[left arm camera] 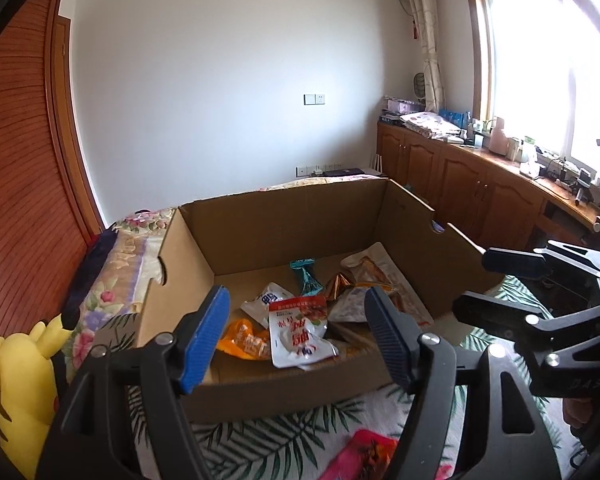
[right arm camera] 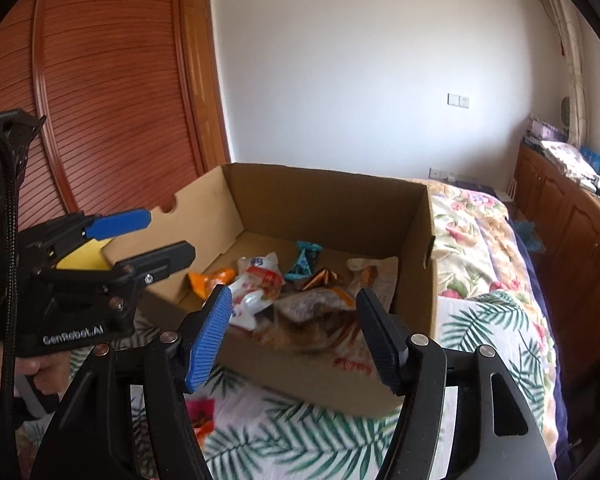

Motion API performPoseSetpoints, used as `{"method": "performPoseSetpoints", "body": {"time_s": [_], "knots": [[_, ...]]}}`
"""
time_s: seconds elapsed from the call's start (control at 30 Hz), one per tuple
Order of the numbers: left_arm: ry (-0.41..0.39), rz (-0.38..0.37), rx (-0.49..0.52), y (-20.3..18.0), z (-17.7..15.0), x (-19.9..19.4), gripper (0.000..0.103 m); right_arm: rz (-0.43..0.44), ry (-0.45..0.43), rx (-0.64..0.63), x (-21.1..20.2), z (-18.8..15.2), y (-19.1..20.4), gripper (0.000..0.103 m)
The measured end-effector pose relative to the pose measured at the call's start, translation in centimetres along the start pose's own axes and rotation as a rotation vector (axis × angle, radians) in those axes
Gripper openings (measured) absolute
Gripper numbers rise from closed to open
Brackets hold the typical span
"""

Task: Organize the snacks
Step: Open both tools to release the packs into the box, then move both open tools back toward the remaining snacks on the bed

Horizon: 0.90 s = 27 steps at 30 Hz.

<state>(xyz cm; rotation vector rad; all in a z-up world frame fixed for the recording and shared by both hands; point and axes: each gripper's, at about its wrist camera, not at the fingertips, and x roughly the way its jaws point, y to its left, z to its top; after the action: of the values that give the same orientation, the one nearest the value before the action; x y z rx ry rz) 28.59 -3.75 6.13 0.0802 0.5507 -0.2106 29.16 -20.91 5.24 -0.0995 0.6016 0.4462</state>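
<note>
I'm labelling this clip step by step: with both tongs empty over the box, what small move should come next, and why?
Probably lower the left tongs toward the pink packet lying on the leaf-print bedspread in front of the cardboard box. Both left and right tongs are open and hold nothing, several snacks already lie inside the box, and this packet is still outside.

Cardboard box (left arm camera: 260, 216) sits on bed (left arm camera: 260, 432), open top. Snack packets (left arm camera: 300, 332) piled inside on box floor, toward near wall. One more packet (left arm camera: 364, 456) on bed in front of box. Plush toy (left arm camera: 16, 392) left of box. Cabinets (left arm camera: 460, 184) along right wall w/ clutter on top.
</note>
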Motion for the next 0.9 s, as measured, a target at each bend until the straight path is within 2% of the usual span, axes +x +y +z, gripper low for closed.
{"method": "performPoseSetpoints", "body": {"time_s": [0.2,0.43,0.73,0.9], "knots": [[0.003,0.002,0.006,-0.4,-1.7,-2.8,0.071,0.014,0.011,0.012,-3.0,-1.9,1.1,0.066],[0.036,-0.011,0.0,-1.1,-4.6,-4.3,0.071,0.021,0.047,0.004,-4.5,-4.9,2.7,0.066],[0.133,-0.021,-0.039,-1.2,-9.6,-3.4,0.071,0.045,0.14,0.02,-4.1,-10.1,3.8,0.066],[0.165,-0.022,-0.067,-0.9,-11.2,-3.2,0.071,0.059,0.186,0.008,-3.4,-12.2,4.7,0.066]]}}
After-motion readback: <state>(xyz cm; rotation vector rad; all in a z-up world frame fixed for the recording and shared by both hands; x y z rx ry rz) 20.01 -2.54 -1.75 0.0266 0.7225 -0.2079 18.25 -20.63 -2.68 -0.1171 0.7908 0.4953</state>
